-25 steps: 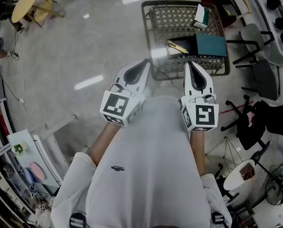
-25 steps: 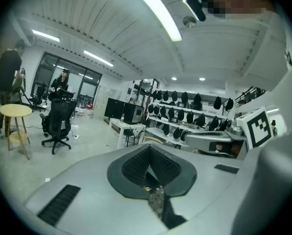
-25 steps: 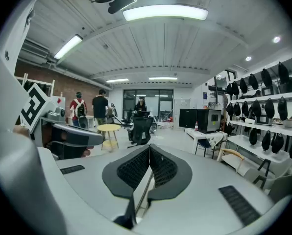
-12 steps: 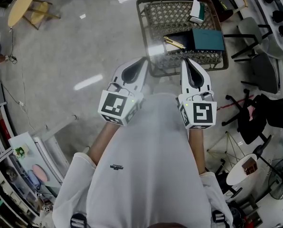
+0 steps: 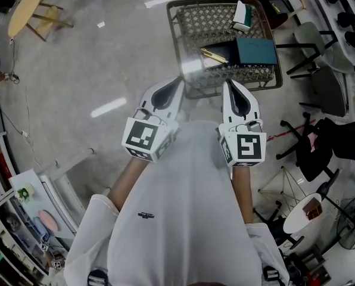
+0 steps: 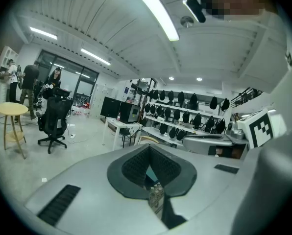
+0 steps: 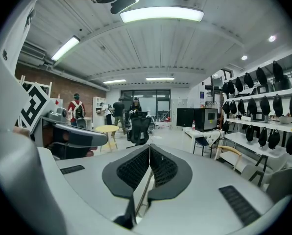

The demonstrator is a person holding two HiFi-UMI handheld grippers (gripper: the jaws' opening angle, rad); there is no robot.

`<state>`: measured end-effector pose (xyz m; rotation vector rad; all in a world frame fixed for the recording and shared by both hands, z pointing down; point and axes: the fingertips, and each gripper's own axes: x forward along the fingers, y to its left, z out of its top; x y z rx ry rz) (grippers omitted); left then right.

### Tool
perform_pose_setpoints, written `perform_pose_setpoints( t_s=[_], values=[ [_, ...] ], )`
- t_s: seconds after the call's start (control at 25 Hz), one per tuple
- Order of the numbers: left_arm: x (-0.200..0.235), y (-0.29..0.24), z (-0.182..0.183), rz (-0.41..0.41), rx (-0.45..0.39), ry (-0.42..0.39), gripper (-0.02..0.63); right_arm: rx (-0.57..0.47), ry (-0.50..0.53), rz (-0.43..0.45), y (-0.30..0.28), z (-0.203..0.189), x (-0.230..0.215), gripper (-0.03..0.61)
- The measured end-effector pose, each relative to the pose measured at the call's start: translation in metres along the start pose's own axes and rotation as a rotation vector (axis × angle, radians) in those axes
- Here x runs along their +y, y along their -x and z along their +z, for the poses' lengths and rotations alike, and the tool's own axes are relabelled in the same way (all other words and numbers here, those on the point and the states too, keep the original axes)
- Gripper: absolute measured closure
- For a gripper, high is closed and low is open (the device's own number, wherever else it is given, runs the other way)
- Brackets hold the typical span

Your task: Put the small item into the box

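Observation:
In the head view a wicker-topped table [image 5: 186, 52] stands on the floor ahead of me. On it lie a dark open box [image 5: 225, 49], a teal lid [image 5: 256, 49] beside it, a thin gold item [image 5: 209, 55] at the box's left edge, and a small white-and-green pack [image 5: 242, 16] farther back. My left gripper [image 5: 178, 79] and right gripper [image 5: 229, 83] are held close to my chest, short of the table's near edge. Both are shut with nothing between the pads [image 6: 136, 165] [image 7: 161, 166]. The two gripper views look out level across the room, over the table.
Chairs [image 5: 320, 94] and a black seat [image 5: 320, 151] crowd the right side. A round wooden stool [image 5: 25, 11] stands at the far left, shelving [image 5: 22, 219] at the lower left. An office chair [image 6: 55, 121] and several people [image 7: 119, 112] are across the room.
The table has drifted slightly up and left in the head view. Both grippers have shifted a little left with it and stayed shut.

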<state>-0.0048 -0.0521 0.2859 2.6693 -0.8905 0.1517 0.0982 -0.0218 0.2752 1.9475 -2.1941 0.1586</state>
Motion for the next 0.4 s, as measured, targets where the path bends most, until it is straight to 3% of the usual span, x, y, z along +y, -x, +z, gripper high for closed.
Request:
perform_pose_setpoints(
  t_s=[0.4],
  values=[
    [-0.0076, 0.0018, -0.0036, -0.011, 0.008, -0.001, 0.612, -0.003, -0.005, -0.015, 0.0097, -0.0009, -0.0044, 0.578]
  ],
)
